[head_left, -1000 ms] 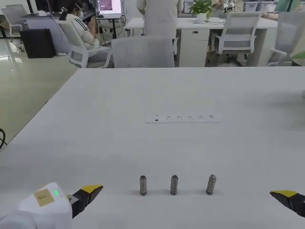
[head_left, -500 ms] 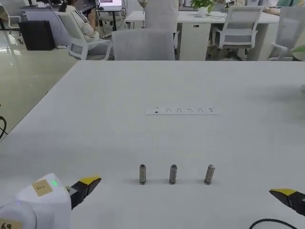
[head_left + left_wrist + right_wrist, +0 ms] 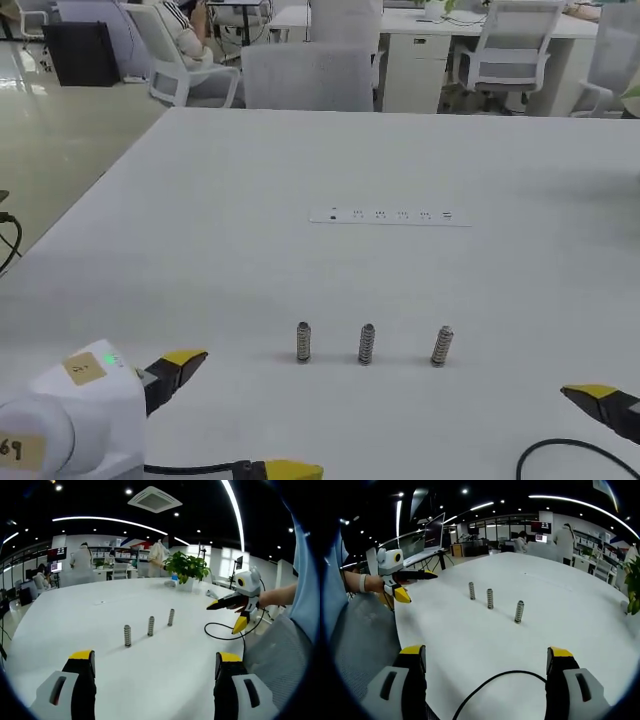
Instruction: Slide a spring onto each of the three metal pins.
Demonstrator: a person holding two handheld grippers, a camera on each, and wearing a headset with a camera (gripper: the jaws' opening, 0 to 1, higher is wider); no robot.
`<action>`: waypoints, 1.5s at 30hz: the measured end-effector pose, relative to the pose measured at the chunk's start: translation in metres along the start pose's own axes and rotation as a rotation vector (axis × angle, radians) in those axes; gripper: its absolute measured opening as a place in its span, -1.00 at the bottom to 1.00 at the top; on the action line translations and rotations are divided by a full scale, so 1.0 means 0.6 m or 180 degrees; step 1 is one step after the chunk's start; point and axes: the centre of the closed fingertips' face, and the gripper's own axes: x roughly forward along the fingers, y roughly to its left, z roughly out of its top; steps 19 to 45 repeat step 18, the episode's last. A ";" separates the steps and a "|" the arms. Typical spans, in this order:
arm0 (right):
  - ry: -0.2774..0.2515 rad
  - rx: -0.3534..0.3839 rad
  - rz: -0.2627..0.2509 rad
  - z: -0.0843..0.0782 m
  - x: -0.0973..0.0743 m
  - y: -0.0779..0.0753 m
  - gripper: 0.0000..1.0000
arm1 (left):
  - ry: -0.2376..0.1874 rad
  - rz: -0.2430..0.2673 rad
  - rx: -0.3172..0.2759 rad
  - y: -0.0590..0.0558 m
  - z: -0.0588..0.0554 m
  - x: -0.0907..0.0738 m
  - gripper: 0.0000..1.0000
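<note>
Springs (image 3: 366, 343) stand in a row of three close to the near edge of the table (image 3: 200, 250), about at the middle of that edge and clearly apart from one another. Each one appears to sit over its pin. The pins are hidden inside the coils, so I judge the task as nearly or fully done. The spring toward the right edge (image 3: 442, 346) seems to lean a little.

The left gripper (image 3: 155, 657) is released, with its jaws wide apart and nothing between them, and it hangs near the left end of the near edge. The right gripper (image 3: 486, 651) is also released and empty, near the right end of that edge.

What remains is probably only a check. If the leaning spring needs seating, it is better to come down on it from above and close softly on the upper coils. Press straight along the pin and keep away from the middle spring. The black cable (image 3: 560, 450) lies loose on the table by the right gripper and should stay behind it, away from the row.

A label on the left gripper (image 3: 12, 450) seems to read "69". The mark on its yellow sticker (image 3: 85, 368) is too small to read, and so are the marks on the power strip (image 3: 390, 216).
</note>
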 end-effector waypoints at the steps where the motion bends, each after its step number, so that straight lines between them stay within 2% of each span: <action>1: 0.0004 -0.0001 0.0004 0.000 0.000 0.000 0.99 | -0.0007 -0.0001 -0.0006 0.000 0.001 0.000 0.96; 9: 0.0019 -0.0041 -0.0017 0.004 -0.003 -0.004 0.99 | -0.0052 0.0025 0.0001 0.004 0.006 -0.001 0.96; 18: 0.0105 -0.0097 0.0028 -0.001 -0.002 0.009 0.99 | -0.0099 0.0039 0.0016 0.003 0.008 -0.003 0.96; 45: 0.0105 -0.0097 0.0028 -0.001 -0.002 0.009 0.99 | -0.0099 0.0039 0.0016 0.003 0.008 -0.003 0.96</action>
